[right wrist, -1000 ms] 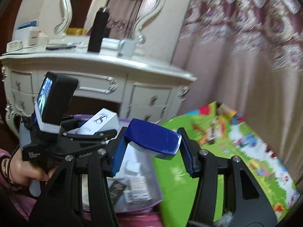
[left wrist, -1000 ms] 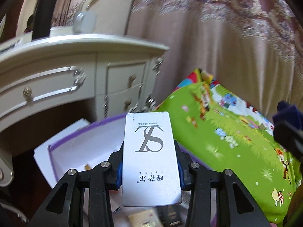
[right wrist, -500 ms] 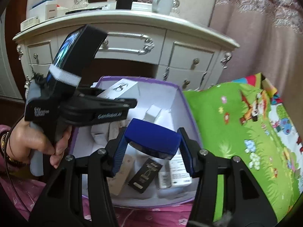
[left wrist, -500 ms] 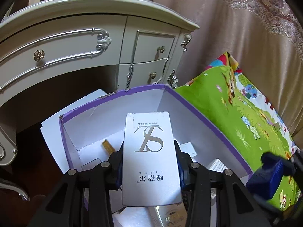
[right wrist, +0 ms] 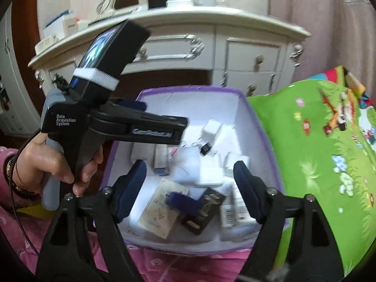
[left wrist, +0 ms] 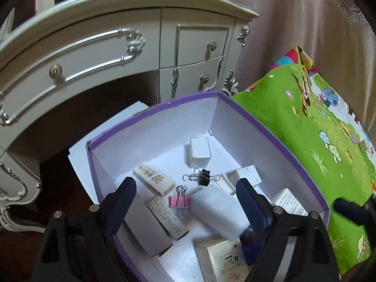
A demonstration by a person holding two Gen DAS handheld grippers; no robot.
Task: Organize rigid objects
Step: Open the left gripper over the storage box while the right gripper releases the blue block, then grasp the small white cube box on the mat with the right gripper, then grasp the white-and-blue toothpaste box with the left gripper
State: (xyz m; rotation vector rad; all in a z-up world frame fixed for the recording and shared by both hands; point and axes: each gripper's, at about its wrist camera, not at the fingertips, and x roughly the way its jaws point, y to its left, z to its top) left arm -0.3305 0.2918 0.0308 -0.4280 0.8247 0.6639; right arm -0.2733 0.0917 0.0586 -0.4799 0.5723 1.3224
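Both grippers hang over an open purple-rimmed box (left wrist: 270, 127), pointing down into it.

The left gripper (left wrist: 185, 209) has just been opening; its jaws now stand wide and released, nothing pressed between them. Directly below the gap lies a blurred white carton (left wrist: 218, 211), its long axis running slantwise from near the right finger up toward the left. Beside it, nearer the left finger, is a pink clip (left wrist: 179, 203). A narrow printed carton (left wrist: 166, 216) lies close by the left finger. Just past the fingertips sit a cream carton (left wrist: 154, 178) and a black clip (left wrist: 203, 176), and beyond those a small white cube (left wrist: 199, 151) near the far wall.

The right gripper (right wrist: 189, 189) has also just been opening; its jaws are spread and hold nothing. Below its gap a blue box (right wrist: 182, 202), blurred, sits low between the fingers, its long axis lying roughly across from finger to finger. A black packet (right wrist: 203, 210) lies just beside it toward the right finger, and a beige carton (right wrist: 159, 211) toward the left finger.

A hand (right wrist: 44, 162) holds the left gripper's handle. Past the box stands a white dresser (right wrist: 235, 44); off the right finger, a green mat (right wrist: 317, 152).

Both items look delivered into the box. No loose items are visible outside it, so I cannot tell which hand is nearer the next one.
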